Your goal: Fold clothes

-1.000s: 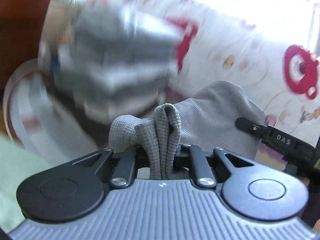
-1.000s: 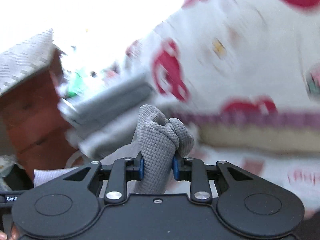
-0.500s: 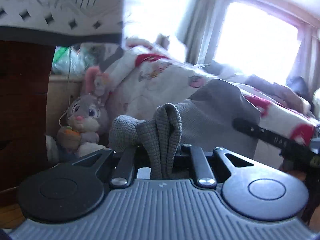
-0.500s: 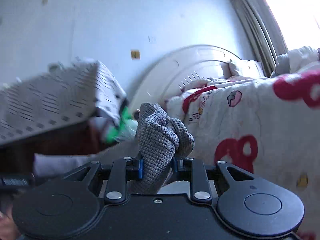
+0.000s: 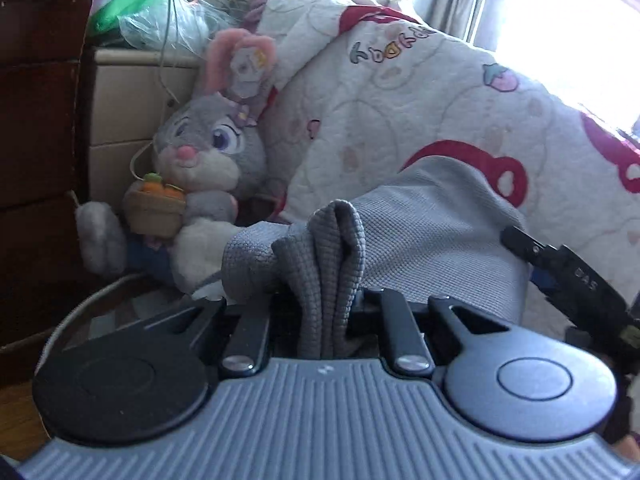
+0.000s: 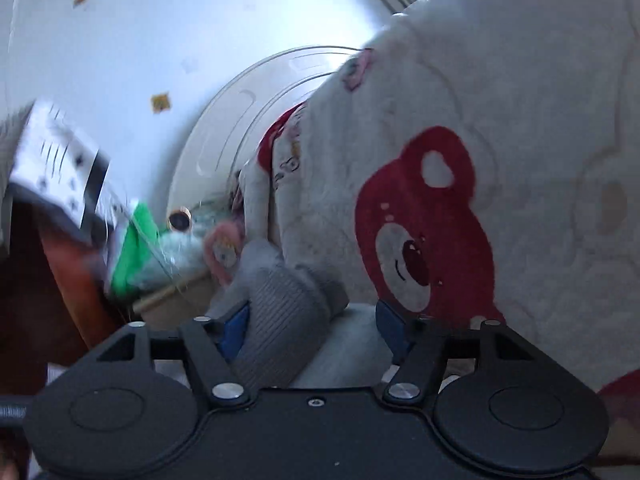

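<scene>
A grey waffle-knit garment [image 5: 432,240] hangs in the air between the two grippers. My left gripper [image 5: 320,304] is shut on a bunched fold of it, which stands up between the fingers. In the right wrist view the right gripper [image 6: 313,322] has its jaws opening. The other bunch of the garment [image 6: 276,312] still lies between them, leaning on the left blue pad [image 6: 236,326] and clear of the right pad. One black finger of the right gripper [image 5: 560,276] shows beyond the cloth in the left wrist view.
A white quilt with red bears [image 5: 420,100] [image 6: 520,140] fills the right side on a bed. A plush rabbit [image 5: 200,168] sits against a cream nightstand [image 5: 116,120]. Dark wooden furniture [image 5: 36,140] stands at left, with a curved headboard [image 6: 240,120] behind.
Both views have swung from the bed toward the rabbit and headboard. The right jaws have spread and their cloth bunch has slackened. The left grip on the fold is unchanged.
</scene>
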Available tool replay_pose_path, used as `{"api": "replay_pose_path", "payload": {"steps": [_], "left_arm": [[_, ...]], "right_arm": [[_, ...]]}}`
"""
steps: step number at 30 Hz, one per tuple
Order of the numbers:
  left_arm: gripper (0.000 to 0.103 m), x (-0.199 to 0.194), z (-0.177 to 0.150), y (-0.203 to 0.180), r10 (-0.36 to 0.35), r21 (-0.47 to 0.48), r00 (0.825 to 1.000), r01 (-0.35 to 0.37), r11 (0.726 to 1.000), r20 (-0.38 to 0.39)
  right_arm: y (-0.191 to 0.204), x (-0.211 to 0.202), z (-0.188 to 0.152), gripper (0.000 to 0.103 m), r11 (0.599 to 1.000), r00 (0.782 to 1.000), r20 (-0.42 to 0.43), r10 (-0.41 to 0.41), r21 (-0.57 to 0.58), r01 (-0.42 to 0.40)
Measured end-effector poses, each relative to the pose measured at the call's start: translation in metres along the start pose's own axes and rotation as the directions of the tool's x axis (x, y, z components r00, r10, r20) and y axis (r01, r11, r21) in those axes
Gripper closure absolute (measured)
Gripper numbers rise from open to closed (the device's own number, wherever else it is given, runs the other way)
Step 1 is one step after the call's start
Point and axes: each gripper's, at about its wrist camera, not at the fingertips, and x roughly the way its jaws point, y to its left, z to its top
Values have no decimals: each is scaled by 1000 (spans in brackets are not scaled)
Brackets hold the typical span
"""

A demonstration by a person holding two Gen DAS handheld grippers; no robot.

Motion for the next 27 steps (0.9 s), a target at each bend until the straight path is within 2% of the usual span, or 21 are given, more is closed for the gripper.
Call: {"api": "replay_pose_path", "payload": {"steps": [1,4,7,9,11,12,14,15,16,17,18,20,21,22,23,24,27], "left_arm": [[89,-1,0,2,-6,-10,1000,6,1000,-3],[89,-3,-3,7,-14,-27,1000,15,1000,7],[90,-2,-14,20,-10,-63,1000,11,998,19],[90,-5,-18,25,-8,-67,1000,10,998,27],[90,-8,-20,27,-13,-74,999,16,997,32],[90,-9,-22,27,-16,-77,999,18,997,34],[90,-10,-24,27,-25,-70,999,28,997,42],[90,-10,-25,25,-27,-54,999,30,998,47],[90,-10,-26,23,-29,-38,998,31,999,53],[90,-10,-27,20,-30,-20,998,31,999,57],[90,-9,-27,17,-29,-1,998,29,1000,60],[90,-6,-29,11,-53,53,996,50,997,68],[90,-5,-30,8,-66,86,995,60,994,68],[90,-3,-31,6,-74,122,995,65,990,65],[89,-1,-31,4,-81,158,995,70,985,62],[89,0,-31,3,-87,172,994,76,982,59],[85,-1,-30,5,-67,167,994,53,985,81]], "right_arm": [[-6,0,0,20,999,1000,13,9,45,-9],[-8,1,-5,19,989,999,12,33,147,-34],[-14,2,-2,20,952,995,16,96,289,-97],[-22,5,4,20,894,990,36,134,427,-136],[-32,11,10,21,814,987,48,155,560,-155],[-30,8,14,25,817,991,51,126,561,-133],[-15,-3,24,27,879,991,93,99,458,-131],[-3,-5,29,31,918,990,76,122,371,-142],[11,-5,33,35,950,989,52,135,277,-144],[26,-2,35,35,981,994,8,110,159,-110],[40,2,36,35,996,996,-35,78,44,-76],[56,25,32,34,991,991,-136,-3,-131,-15],[51,37,28,35,988,981,-190,-29,-153,0],[41,45,23,34,991,978,-200,-58,-127,33],[27,50,18,34,998,979,-200,-43,-45,35],[14,53,14,35,999,981,-194,-27,28,34],[1,48,2,35,993,992,-121,21,121,-6]]}}
